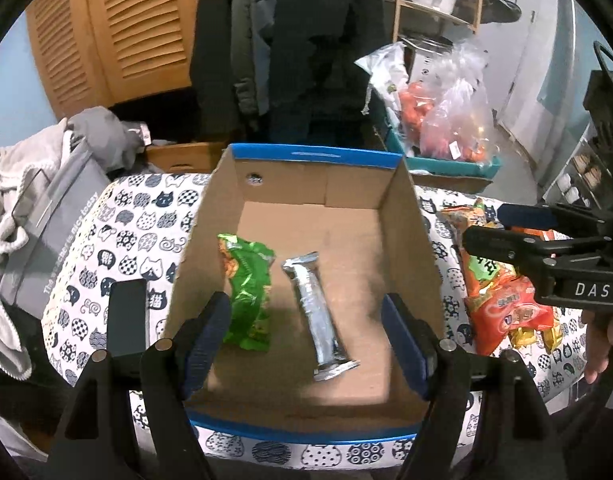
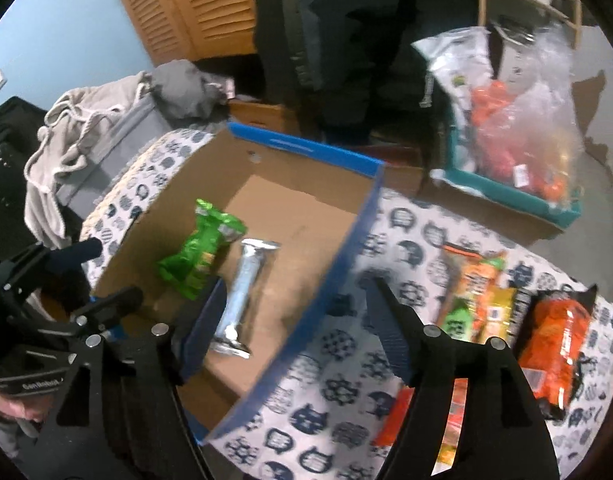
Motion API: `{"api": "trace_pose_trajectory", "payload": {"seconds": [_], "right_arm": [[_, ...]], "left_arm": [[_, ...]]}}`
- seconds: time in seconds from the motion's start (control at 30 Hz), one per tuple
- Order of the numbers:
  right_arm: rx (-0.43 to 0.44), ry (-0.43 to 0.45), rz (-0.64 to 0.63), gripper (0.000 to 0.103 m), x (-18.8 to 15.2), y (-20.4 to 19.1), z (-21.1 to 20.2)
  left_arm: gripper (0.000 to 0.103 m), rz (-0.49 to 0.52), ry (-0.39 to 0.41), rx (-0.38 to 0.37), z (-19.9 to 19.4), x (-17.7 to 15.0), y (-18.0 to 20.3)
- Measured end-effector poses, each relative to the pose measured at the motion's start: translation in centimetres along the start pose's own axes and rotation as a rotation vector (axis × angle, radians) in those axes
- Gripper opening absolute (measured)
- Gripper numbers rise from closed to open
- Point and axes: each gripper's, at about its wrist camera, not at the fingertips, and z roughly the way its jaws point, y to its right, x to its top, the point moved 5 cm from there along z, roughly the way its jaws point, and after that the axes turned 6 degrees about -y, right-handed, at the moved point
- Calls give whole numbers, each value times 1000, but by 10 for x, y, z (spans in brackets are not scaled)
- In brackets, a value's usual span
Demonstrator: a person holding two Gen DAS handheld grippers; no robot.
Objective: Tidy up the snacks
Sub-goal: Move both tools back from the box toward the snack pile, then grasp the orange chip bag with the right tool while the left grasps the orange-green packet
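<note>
Left wrist view: cardboard box (image 1: pixel 406 216) on cat-print bench (image 1: pixel 118 232) holds green snack bag (image 1: pixel 248 276) and silver wrapped bar (image 1: pixel 316 312), side by side. Pile of orange snack packs (image 1: pixel 502 300) outside box, to its right; most sorting left. Left gripper (image 1: pixel 306 344) spread, empty, poised over box's near edge.

Right wrist view: right gripper (image 2: pixel 294 320) spread, empty, straddling box's right wall; orange chip bag (image 2: pixel 558 344) and neighbouring packs just beside, likely next.

Dim indoor light, strong fisheye bending, right view motion-blurred
</note>
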Motion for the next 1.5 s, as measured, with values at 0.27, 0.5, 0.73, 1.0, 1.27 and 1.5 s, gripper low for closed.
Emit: {"api": "trace_pose_trajectory", "payload": {"seconds": [0.27, 0.5, 0.73, 1.0, 1.27, 1.5], "right_arm": [[-90, 1, 55, 80, -19, 43, -18], [-118, -4, 126, 80, -39, 81, -31], [-147, 2, 179, 81, -53, 111, -44], [-188, -18, 274, 81, -70, 159, -53], [-219, -68, 312, 81, -74, 197, -52], [-227, -140, 332, 81, -75, 232, -40]], "left_arm": [[79, 67, 1, 2, 0, 8, 36], [79, 117, -7, -13, 3, 12, 67], [82, 172, -22, -10, 14, 17, 96], [82, 225, -92, -30, 33, 21, 131], [82, 272, -163, -89, 49, 30, 171], [82, 263, -230, -99, 76, 46, 188]]}}
